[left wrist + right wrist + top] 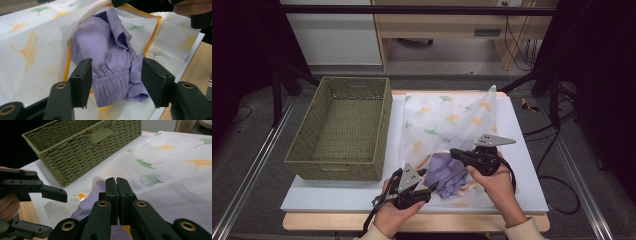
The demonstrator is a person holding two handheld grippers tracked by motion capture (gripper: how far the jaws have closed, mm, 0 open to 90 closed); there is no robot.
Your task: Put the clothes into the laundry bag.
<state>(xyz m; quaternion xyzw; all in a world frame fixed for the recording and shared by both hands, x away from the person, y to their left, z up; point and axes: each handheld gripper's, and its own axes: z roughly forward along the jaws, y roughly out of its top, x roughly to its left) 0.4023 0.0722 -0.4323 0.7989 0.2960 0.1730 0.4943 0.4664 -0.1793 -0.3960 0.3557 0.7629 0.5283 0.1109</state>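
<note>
The purple garment [112,67] lies crumpled straight ahead of the left hand-held gripper [428,186], half out of the mouth of a white leaf-print bag [452,117] on the tabletop [337,195]. Its elastic cuff end points back toward that hand-held gripper, long axis running away into the bag. The left jaws stand part open on either side of the cuff, the pads near the cloth but not pressing it. The right hand-held gripper [117,185], just beyond the garment, is clamped shut on the upper edge of the bag's mouth and holds it lifted. The left is clearly the nearer to the garment, so I'd judge the pinch on the cuff falls to it. The green wicker basket [337,167], off to the left hand-held gripper's far left, holds nothing.
</note>
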